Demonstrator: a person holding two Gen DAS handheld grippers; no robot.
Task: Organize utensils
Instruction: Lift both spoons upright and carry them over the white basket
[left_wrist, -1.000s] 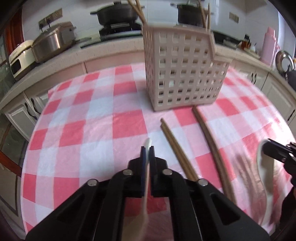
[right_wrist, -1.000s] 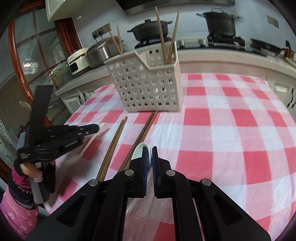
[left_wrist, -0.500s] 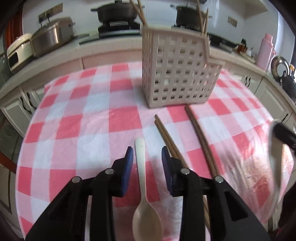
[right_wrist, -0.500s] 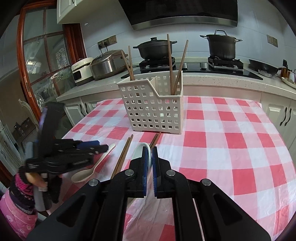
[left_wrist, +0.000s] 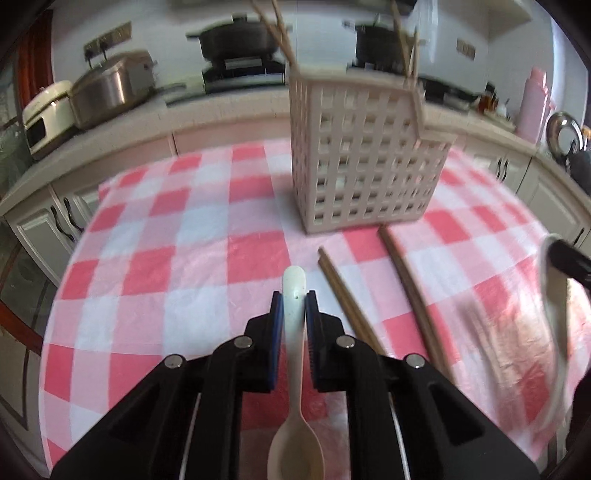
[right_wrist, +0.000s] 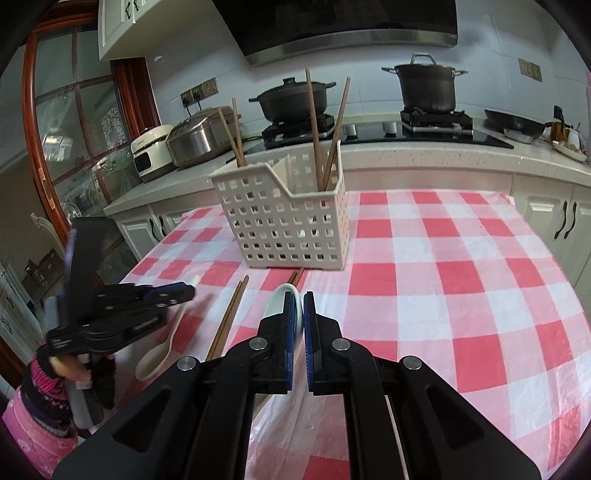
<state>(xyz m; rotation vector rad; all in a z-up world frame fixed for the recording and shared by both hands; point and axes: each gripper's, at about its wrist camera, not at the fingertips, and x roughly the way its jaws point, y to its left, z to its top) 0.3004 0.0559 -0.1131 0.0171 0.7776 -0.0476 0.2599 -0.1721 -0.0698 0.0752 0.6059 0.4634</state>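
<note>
My left gripper (left_wrist: 294, 308) clamps the handle of a cream spoon (left_wrist: 295, 373), bowl toward the camera. Two chopstick pairs (left_wrist: 347, 299) lie on the checked cloth (left_wrist: 166, 266) before the basket (left_wrist: 364, 162).

In the left wrist view, the cream spoon (left_wrist: 294, 398) has its bowl cut off by the bottom edge, and the basket (left_wrist: 364, 162) is motion-blurred. At the right edge a second spoon (left_wrist: 554, 325) is smeared, its shape unclear. In the right wrist view, that pale spoon (right_wrist: 286, 295) is mostly hidden behind the fingers (right_wrist: 291, 325).
</note>
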